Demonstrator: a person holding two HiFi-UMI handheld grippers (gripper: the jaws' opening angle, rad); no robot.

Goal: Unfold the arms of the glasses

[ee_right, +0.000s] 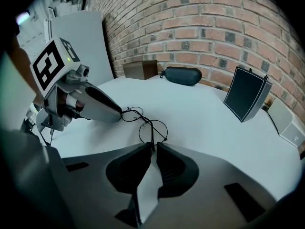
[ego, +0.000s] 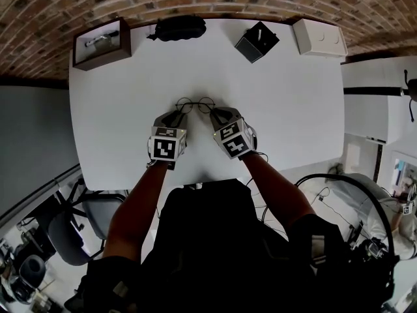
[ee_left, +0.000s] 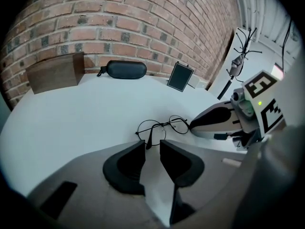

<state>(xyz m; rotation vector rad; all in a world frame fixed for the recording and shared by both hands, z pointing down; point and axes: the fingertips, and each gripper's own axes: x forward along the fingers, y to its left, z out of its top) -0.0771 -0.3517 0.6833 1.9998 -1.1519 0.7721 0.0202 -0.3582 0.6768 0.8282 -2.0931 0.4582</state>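
Glasses flat on bench — right claw pinched on one arm tip, left claw open at the other — looks staged to swing both out.

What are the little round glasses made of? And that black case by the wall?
The glasses look like thin dark metal wire with clear lenses: the rims are very fine and the white table shows through. The case looks like dull black fabric or leather-like covering, with no glare; I cannot tell which.
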